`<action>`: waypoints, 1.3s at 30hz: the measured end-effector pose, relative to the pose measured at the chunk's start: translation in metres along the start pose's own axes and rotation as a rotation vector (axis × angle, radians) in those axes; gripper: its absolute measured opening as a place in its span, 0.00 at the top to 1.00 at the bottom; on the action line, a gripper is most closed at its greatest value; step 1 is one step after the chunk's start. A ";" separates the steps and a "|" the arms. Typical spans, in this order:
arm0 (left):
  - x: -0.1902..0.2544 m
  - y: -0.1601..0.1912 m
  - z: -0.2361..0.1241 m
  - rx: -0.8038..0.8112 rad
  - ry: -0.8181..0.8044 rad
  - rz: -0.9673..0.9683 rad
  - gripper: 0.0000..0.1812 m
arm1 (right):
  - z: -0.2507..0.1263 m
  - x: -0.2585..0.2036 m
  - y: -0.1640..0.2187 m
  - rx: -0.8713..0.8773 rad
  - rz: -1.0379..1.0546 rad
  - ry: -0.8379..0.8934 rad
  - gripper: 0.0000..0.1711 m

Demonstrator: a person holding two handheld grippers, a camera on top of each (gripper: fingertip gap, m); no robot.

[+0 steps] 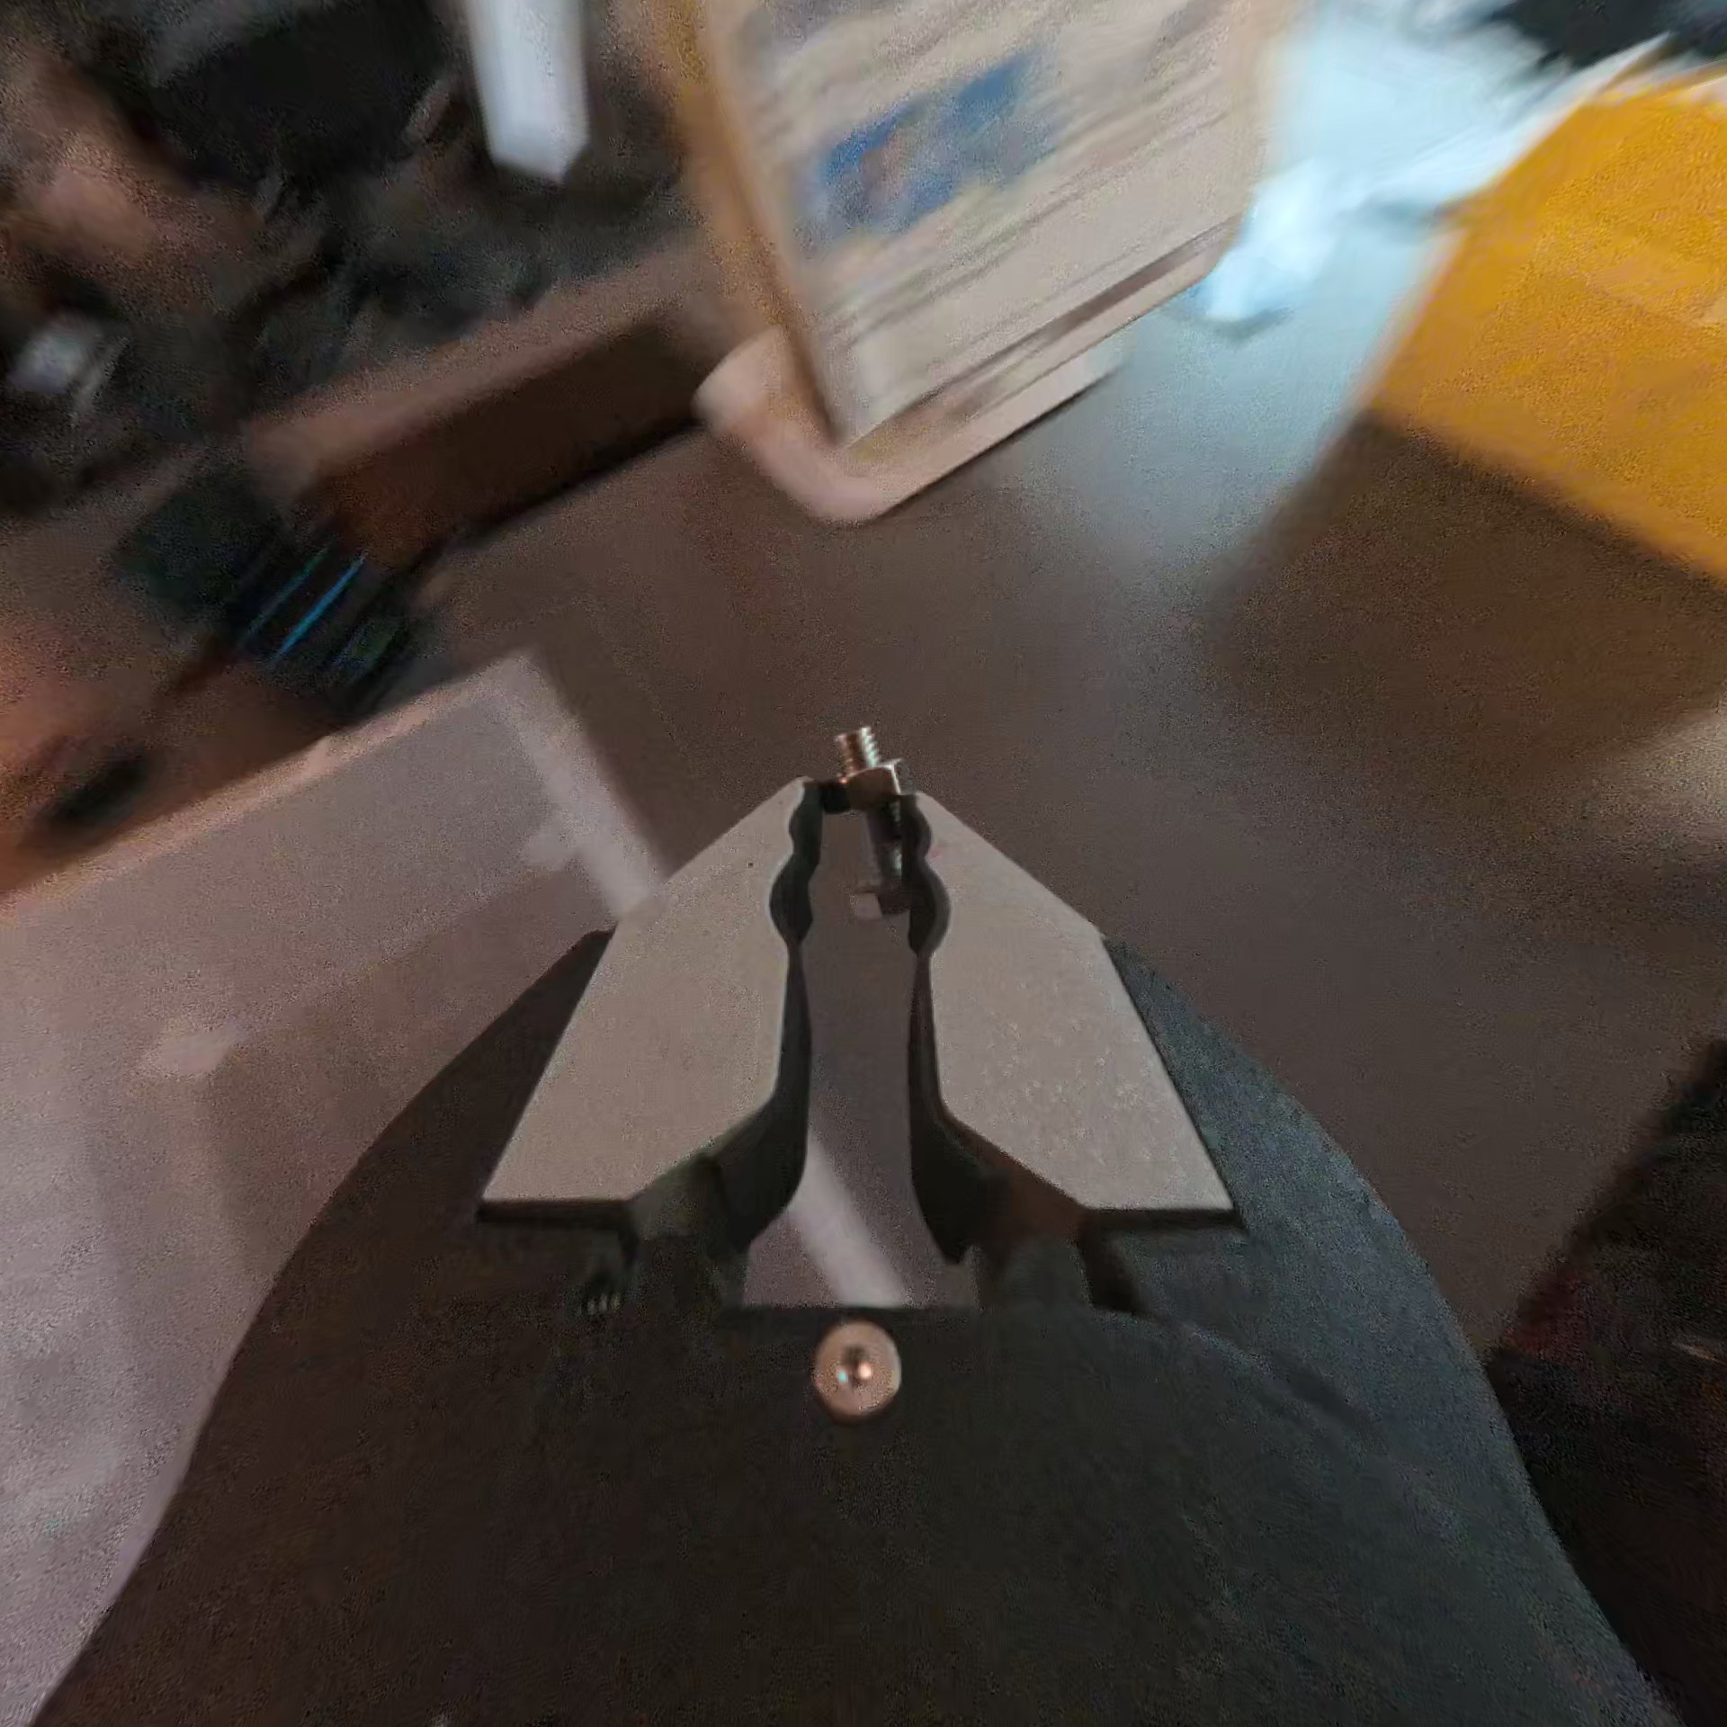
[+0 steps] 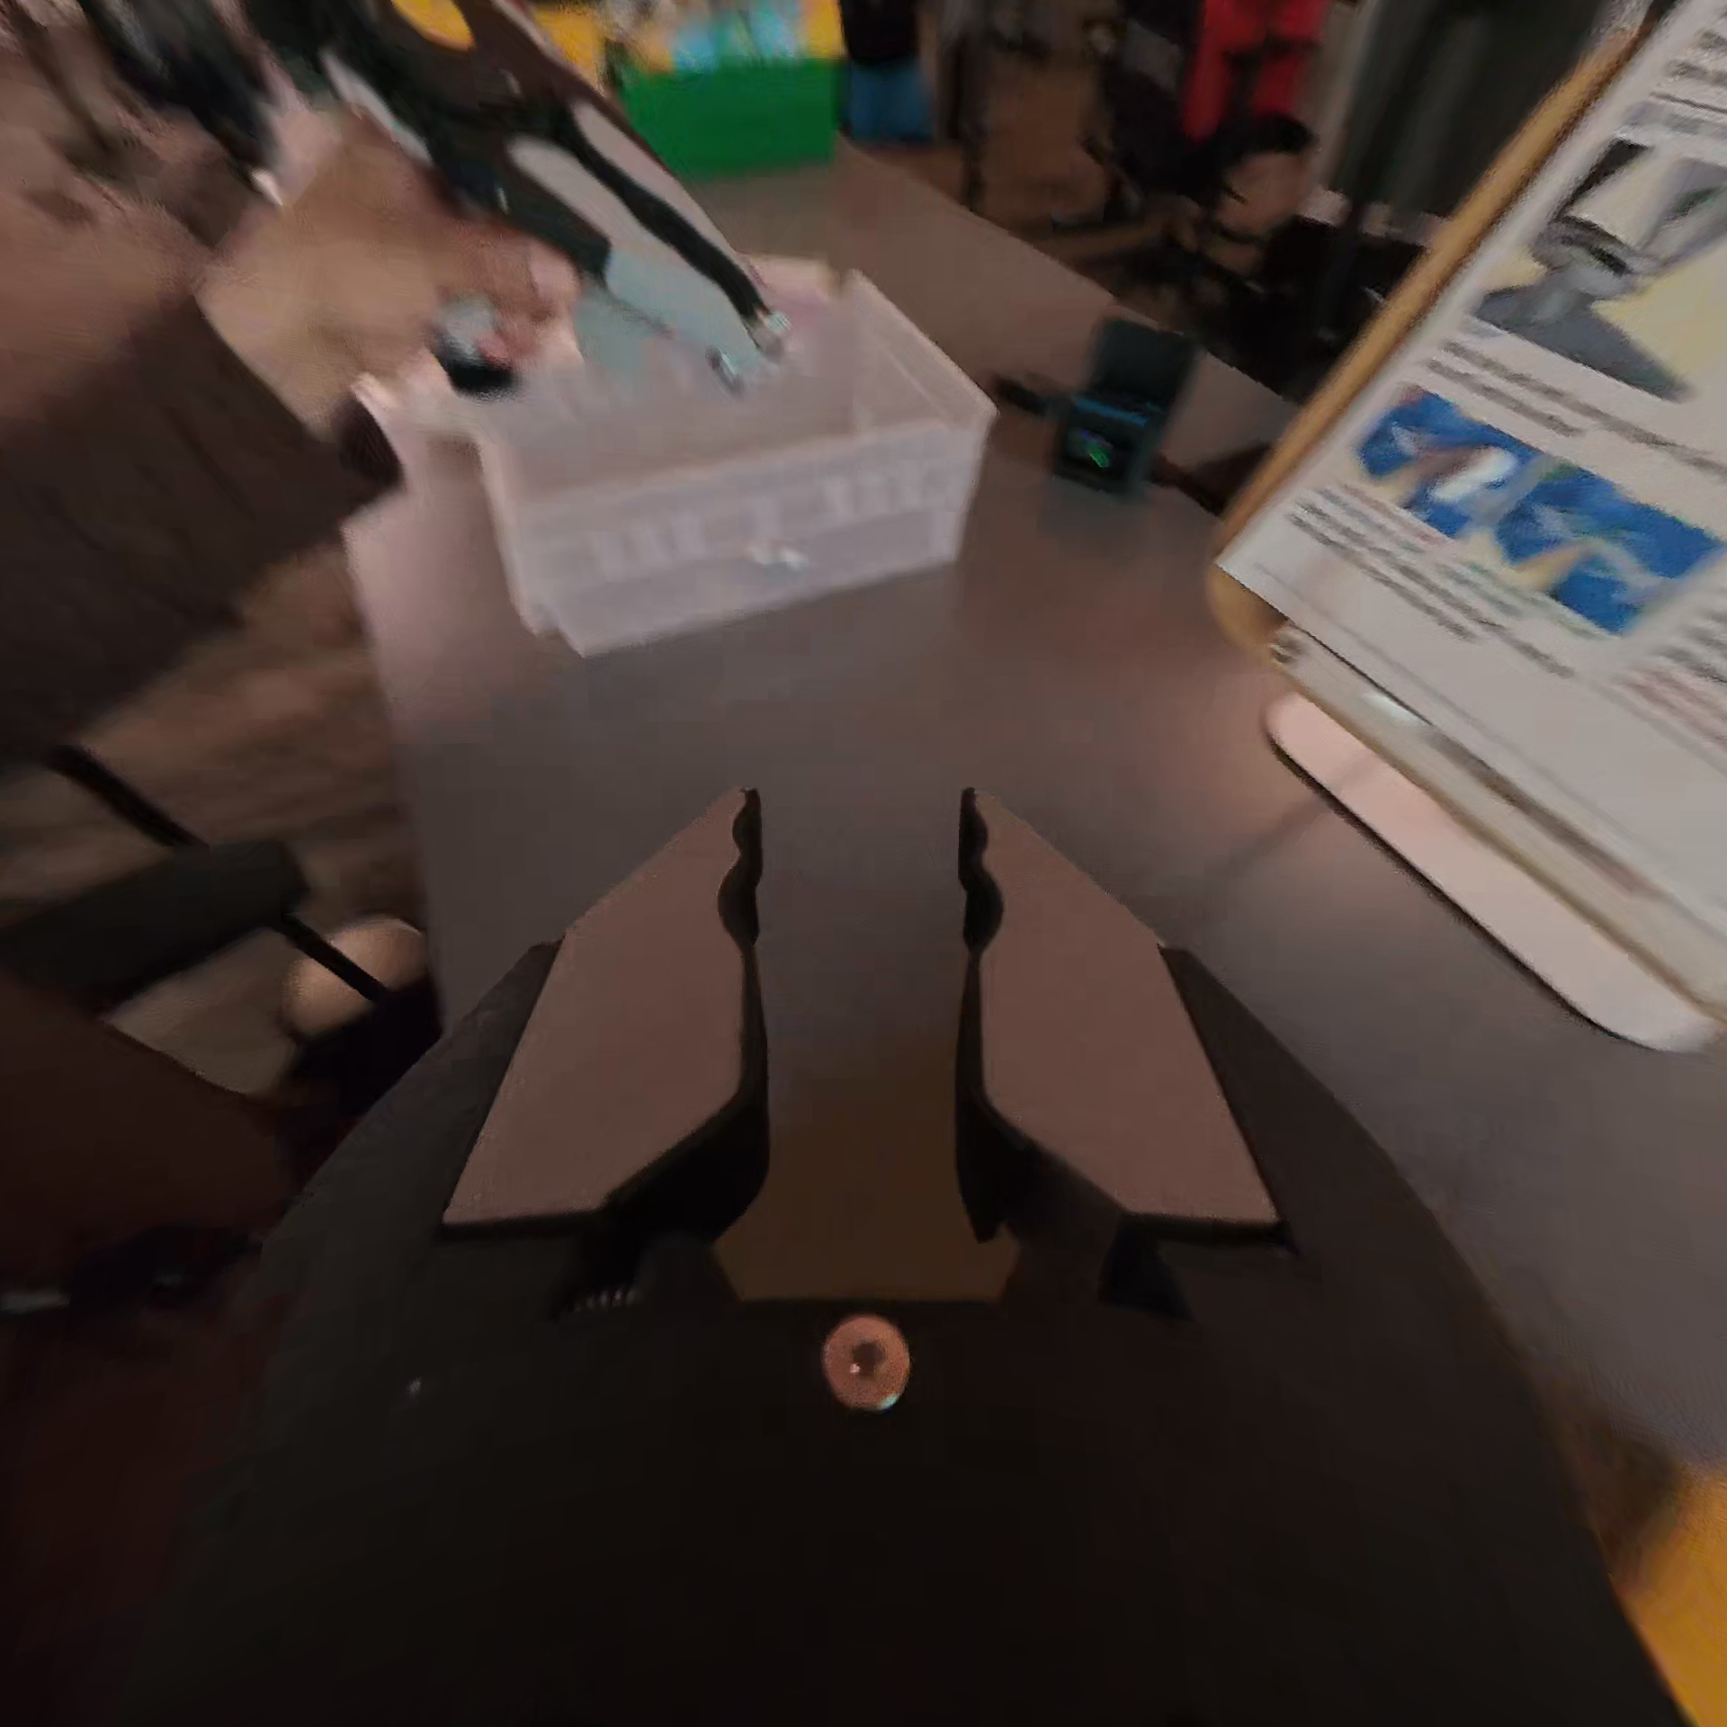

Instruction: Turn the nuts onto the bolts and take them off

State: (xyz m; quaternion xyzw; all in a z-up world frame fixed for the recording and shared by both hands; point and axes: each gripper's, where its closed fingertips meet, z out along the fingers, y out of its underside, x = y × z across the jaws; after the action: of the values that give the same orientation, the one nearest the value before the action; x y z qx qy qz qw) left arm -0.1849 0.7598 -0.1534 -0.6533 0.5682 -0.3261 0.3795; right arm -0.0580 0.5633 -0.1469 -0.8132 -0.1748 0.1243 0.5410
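My left gripper is shut on a small silver bolt. A nut sits on the bolt's thread at the fingertips, and the threaded end sticks out beyond it. The bolt's head lies back between the fingers. In the right wrist view the left gripper shows far off, holding the bolt above a white slotted bin. My right gripper is open and empty above the grey table. A small silver part lies by the bin's front wall.
A printed sheet in a stand is at the right, also in the left wrist view. A small dark device sits behind the bin. A yellow box is at the right. A green crate stands far back.
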 end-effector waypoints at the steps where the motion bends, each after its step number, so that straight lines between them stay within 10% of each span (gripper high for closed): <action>1: 0.041 -0.025 0.003 0.091 0.083 0.063 0.92 | 0.005 -0.007 -0.009 0.073 0.045 -0.060 0.77; 5: 0.163 -0.068 0.025 0.308 0.337 0.141 0.92 | 0.002 -0.019 -0.039 0.282 0.191 -0.254 0.77; 11: 0.229 -0.073 0.069 0.414 0.477 0.139 0.92 | -0.009 -0.007 -0.026 0.322 0.253 -0.259 0.82; 21: 0.238 -0.063 0.110 0.422 0.411 0.109 0.93 | -0.012 0.021 0.000 0.356 0.302 -0.192 0.97; 39: 0.229 -0.048 0.126 0.385 0.372 0.079 0.96 | 0.002 0.028 0.011 0.293 0.199 -0.094 0.85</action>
State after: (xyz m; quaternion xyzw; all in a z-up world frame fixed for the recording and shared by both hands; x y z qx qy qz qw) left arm -0.0203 0.5519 -0.1757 -0.4751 0.5807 -0.5277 0.3982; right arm -0.0318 0.5724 -0.1578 -0.7323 -0.0984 0.2391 0.6300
